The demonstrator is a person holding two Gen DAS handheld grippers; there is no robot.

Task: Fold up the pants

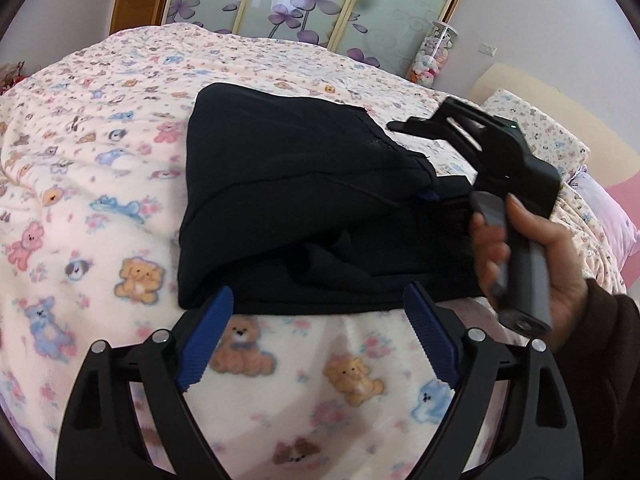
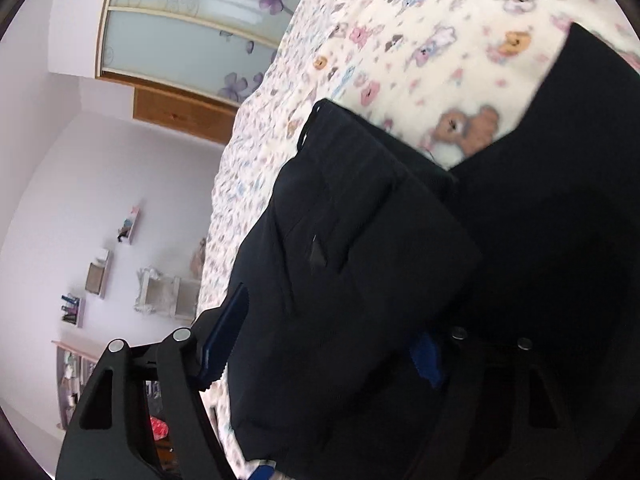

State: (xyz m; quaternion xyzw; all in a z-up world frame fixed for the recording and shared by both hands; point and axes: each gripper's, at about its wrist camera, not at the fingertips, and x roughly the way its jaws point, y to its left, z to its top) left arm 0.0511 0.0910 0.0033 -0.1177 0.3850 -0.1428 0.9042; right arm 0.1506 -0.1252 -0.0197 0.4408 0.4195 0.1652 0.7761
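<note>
The black pants (image 1: pixel 304 184) lie folded into a thick stack on the teddy-bear bedspread (image 1: pixel 100 184). My left gripper (image 1: pixel 318 300) is open at their near edge, with its blue pads (image 1: pixel 208 336) on either side of the hem and not pressing it. A hand (image 1: pixel 536 264) holds my right gripper (image 1: pixel 416 160) at the pants' right side. In the right wrist view a bunched fold of the pants (image 2: pixel 352 248) fills the space between my right gripper's (image 2: pixel 328 320) fingers. In the left wrist view its upper finger stands clear of the cloth.
The bedspread (image 2: pixel 420 52) covers the whole bed. A pink pillow (image 1: pixel 612 220) lies at the right. Behind the bed stand flowered sliding doors (image 1: pixel 312 4) and a tall jar of plush toys (image 1: pixel 434 52). Wall shelves (image 2: pixel 96 276) hang beyond the bed's edge.
</note>
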